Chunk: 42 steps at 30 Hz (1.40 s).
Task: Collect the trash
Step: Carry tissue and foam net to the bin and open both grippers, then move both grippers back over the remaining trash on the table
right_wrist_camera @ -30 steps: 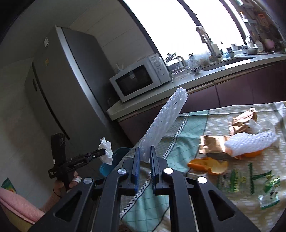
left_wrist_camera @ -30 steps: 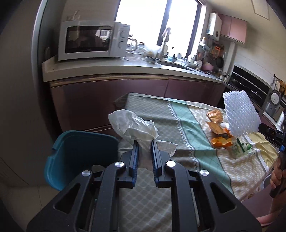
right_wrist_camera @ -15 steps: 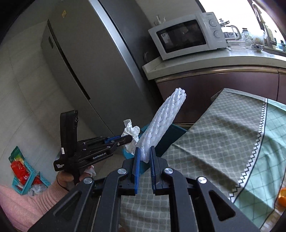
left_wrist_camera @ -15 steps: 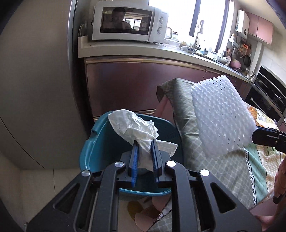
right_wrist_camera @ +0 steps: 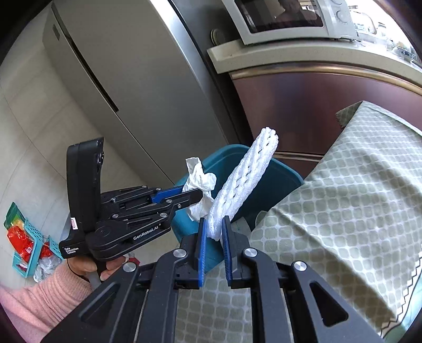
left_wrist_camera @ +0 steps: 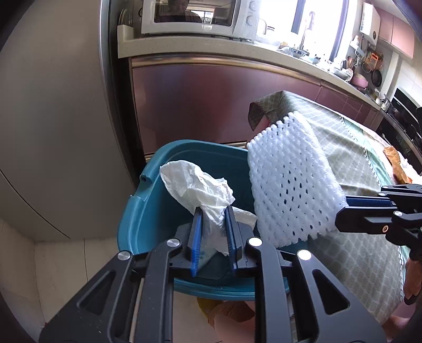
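Observation:
My left gripper [left_wrist_camera: 213, 211] is shut on a crumpled white tissue [left_wrist_camera: 197, 184] and holds it over the open teal bin [left_wrist_camera: 147, 184]. My right gripper [right_wrist_camera: 214, 220] is shut on a white foam fruit net [right_wrist_camera: 245, 182], held at the bin's [right_wrist_camera: 279, 174] edge beside the table. In the left wrist view the foam net [left_wrist_camera: 287, 184] hangs over the bin's right side, with the right gripper [left_wrist_camera: 343, 204] coming in from the right. In the right wrist view the left gripper [right_wrist_camera: 203, 194] with the tissue [right_wrist_camera: 200, 182] is above the bin.
The table with a green patterned cloth [right_wrist_camera: 343, 198] stands right of the bin. A brown wrapper [left_wrist_camera: 395, 163] lies on it. A cabinet [left_wrist_camera: 211, 100] with a microwave [left_wrist_camera: 195, 15] is behind, a fridge [right_wrist_camera: 126, 79] to the left. A small basket [right_wrist_camera: 23, 245] is on the floor.
Both grippers have moved from the table to above the bin, still holding the tissue and the foam net. The bin is now closer and under them.

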{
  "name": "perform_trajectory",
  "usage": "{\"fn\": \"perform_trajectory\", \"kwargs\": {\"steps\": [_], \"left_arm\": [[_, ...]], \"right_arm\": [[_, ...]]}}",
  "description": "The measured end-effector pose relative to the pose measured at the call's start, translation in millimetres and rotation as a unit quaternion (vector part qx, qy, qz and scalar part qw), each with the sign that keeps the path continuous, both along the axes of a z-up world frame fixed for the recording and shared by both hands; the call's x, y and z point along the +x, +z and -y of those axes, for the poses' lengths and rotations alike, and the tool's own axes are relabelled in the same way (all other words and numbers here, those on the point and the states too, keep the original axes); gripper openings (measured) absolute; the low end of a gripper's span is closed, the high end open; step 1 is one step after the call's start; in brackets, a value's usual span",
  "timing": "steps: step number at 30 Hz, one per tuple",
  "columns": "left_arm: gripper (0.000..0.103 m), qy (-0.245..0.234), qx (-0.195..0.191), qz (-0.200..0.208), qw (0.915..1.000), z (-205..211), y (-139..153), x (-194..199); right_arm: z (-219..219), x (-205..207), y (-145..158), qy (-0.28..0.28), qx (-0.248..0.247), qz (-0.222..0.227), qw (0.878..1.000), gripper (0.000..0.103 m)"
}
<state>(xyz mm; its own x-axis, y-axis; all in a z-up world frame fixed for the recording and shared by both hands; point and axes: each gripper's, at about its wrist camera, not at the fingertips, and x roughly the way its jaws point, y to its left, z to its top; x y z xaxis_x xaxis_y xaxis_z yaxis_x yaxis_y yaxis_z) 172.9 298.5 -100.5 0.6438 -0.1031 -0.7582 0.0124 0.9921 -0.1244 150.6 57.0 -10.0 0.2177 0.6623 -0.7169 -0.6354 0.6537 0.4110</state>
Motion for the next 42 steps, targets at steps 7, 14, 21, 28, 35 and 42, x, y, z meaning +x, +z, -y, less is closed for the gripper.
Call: {"fn": "perform_trajectory", "kwargs": {"steps": [7,14,21,28,35,42], "left_arm": [[0.022,0.003,-0.004,-0.015,0.9999,-1.2,-12.6,13.8],[0.025,0.013,-0.011,-0.018,0.9997,-0.1,-18.6,12.6],[0.026,0.014,-0.006,0.013,0.9998,9.3,-0.3,3.3],[0.032,-0.012,-0.001,0.066,0.9977,35.6,37.0,-14.6],[0.038,-0.070,-0.012,0.109,0.9915,77.8,69.0,-39.9],[0.039,-0.140,-0.031,0.119,0.9824,134.9,79.7,-55.9]], "right_arm": [[-16.3,8.6,-14.6,-0.001,-0.012,-0.015,1.000,0.029],[-6.5,7.6,-20.8,-0.009,0.000,-0.022,1.000,0.034],[22.0,-8.3,-10.7,-0.019,0.023,-0.010,1.000,0.035],[55.0,-30.8,9.8,-0.033,0.055,0.008,0.998,0.038],[111.8,-62.3,36.4,-0.075,0.082,0.045,0.993,0.043],[185.4,-86.9,43.1,-0.165,0.074,0.071,0.981,0.044]]}}
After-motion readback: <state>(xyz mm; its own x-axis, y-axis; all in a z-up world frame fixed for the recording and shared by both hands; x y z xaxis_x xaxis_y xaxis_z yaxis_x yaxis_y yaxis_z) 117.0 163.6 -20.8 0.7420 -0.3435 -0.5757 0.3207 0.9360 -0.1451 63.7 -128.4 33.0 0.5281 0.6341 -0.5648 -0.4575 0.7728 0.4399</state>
